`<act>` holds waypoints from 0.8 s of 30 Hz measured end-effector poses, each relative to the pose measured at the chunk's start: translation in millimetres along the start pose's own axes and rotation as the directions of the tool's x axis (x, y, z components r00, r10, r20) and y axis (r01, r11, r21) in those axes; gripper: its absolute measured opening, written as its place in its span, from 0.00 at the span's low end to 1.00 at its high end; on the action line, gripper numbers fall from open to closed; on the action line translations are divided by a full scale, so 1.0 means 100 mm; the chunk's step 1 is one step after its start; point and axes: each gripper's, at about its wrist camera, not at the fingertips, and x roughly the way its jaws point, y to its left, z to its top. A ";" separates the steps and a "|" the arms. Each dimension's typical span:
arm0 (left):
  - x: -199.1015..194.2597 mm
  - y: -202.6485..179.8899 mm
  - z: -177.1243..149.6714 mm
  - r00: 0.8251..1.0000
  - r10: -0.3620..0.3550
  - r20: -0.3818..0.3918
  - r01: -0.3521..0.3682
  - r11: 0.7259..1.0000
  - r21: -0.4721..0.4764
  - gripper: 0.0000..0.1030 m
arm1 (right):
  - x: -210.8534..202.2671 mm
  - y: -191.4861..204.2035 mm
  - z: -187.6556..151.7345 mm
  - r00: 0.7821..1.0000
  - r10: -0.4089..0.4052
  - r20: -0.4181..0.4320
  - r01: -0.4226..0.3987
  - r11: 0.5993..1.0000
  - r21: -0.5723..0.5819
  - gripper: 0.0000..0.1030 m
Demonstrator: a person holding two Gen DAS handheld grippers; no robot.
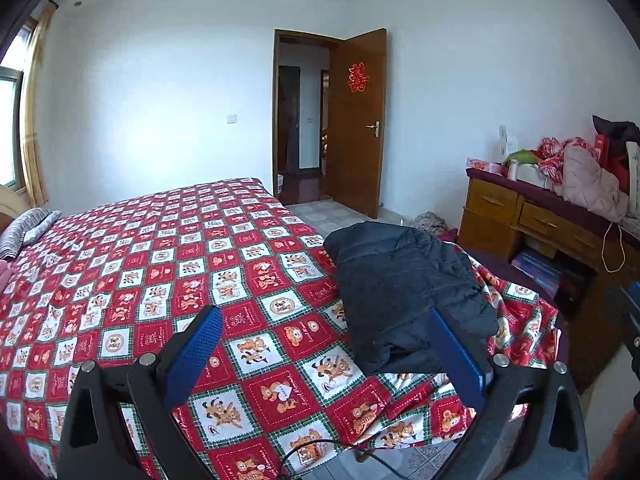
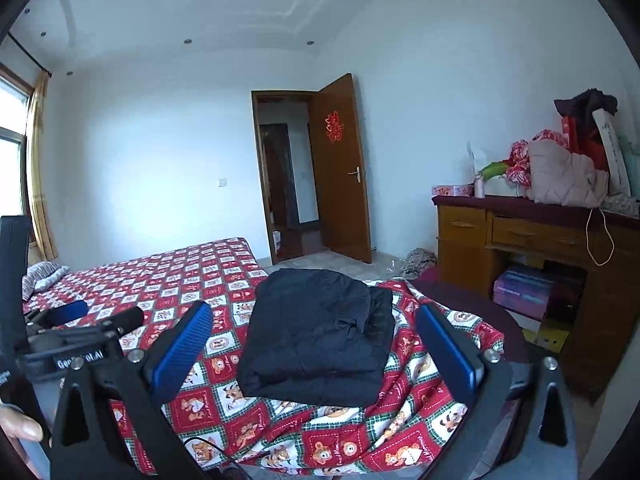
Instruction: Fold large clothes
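While you hold both grippers back from the bed, the dark padded jacket (image 2: 316, 336) lies folded into a compact, roughly rectangular bundle near the foot corner of the mattress, on the red-and-white bear-print bedspread (image 1: 168, 264). Your right gripper (image 2: 316, 360) has its blue-padded jaws spread as wide as they go, one on either side of the bundle as the camera sees it, and neither pad touches the fabric; nothing is held. Your left gripper (image 1: 324, 360) also stands wide open over the bedspread and is empty, with the jacket (image 1: 404, 292) lying ahead and to its right; its right pad overlaps the jacket's edge in that view, and whether it touches the fabric is not clear. From the right wrist view you can see part of the left gripper (image 2: 80, 312) at the left edge. Behind the bed the wooden door (image 1: 358, 120) stands open, and a wooden desk (image 2: 520, 240) piled with clothes stands by the right wall.
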 end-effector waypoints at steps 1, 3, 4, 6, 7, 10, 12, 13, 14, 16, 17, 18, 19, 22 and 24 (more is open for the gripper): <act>-0.01 0.00 -0.01 1.000 0.015 0.008 -0.015 1.000 0.006 0.98 | 0.00 0.00 -0.01 1.000 0.004 -0.002 -0.004 1.000 0.002 1.00; -0.02 -0.02 0.00 0.999 0.036 0.021 -0.037 0.999 0.023 0.98 | -0.01 0.02 -0.02 1.000 0.012 -0.008 -0.012 1.000 0.002 1.00; -0.02 -0.04 0.00 0.999 0.040 0.024 -0.041 0.999 0.031 0.98 | 0.00 0.04 -0.02 1.000 0.011 -0.008 -0.011 1.000 0.000 1.00; -0.04 -0.07 0.00 0.999 0.048 0.026 -0.049 0.998 0.048 0.98 | 0.00 0.06 -0.03 1.000 0.010 -0.011 -0.010 1.000 -0.006 1.00; -0.05 -0.08 -0.01 0.998 0.051 0.031 -0.052 0.997 0.055 0.98 | 0.00 0.06 -0.03 1.000 0.010 -0.011 -0.010 1.000 -0.008 1.00; -0.08 -0.11 -0.01 0.998 0.050 0.040 -0.053 0.996 0.073 0.98 | 0.02 0.05 -0.03 1.000 0.011 -0.010 -0.011 1.000 -0.008 1.00; -0.08 -0.12 -0.01 0.998 0.053 0.041 -0.056 0.995 0.082 0.98 | 0.02 0.04 -0.02 1.000 0.007 -0.009 -0.007 1.000 -0.005 1.00; -0.08 -0.13 0.00 0.998 0.056 0.042 -0.060 0.995 0.086 0.98 | 0.02 0.03 -0.01 1.000 0.005 -0.009 -0.005 1.000 -0.002 1.00; -0.08 -0.14 0.00 0.997 0.058 0.043 -0.062 0.994 0.089 0.98 | 0.02 0.02 -0.01 1.000 0.004 -0.009 -0.004 1.000 0.003 1.00; -0.08 -0.15 -0.01 0.998 0.056 0.041 -0.060 0.994 0.091 0.98 | 0.03 0.01 0.00 1.000 0.005 -0.014 -0.004 1.000 0.011 1.00; -0.08 -0.15 -0.01 0.998 0.055 0.040 -0.058 0.994 0.092 0.98 | 0.03 0.00 0.00 1.000 0.003 -0.015 -0.002 1.000 0.013 1.00; -0.08 -0.16 -0.01 0.998 0.054 0.039 -0.057 0.994 0.093 0.98 | 0.03 0.00 0.00 1.000 0.002 -0.015 -0.001 1.000 0.014 1.00; -0.08 -0.16 -0.01 0.998 0.054 0.038 -0.057 0.994 0.094 0.98 | 0.03 -0.01 0.01 1.000 0.002 -0.016 -0.002 1.000 0.014 1.00; -0.08 -0.18 -0.01 0.997 0.059 0.040 -0.062 0.993 0.104 0.98 | 0.03 -0.02 0.01 1.000 0.001 -0.016 -0.001 1.000 0.016 1.00; -0.10 -0.19 -0.01 0.997 0.059 0.042 -0.063 0.992 0.108 0.98 | 0.04 -0.03 0.02 1.000 0.002 -0.016 -0.001 1.000 0.018 1.00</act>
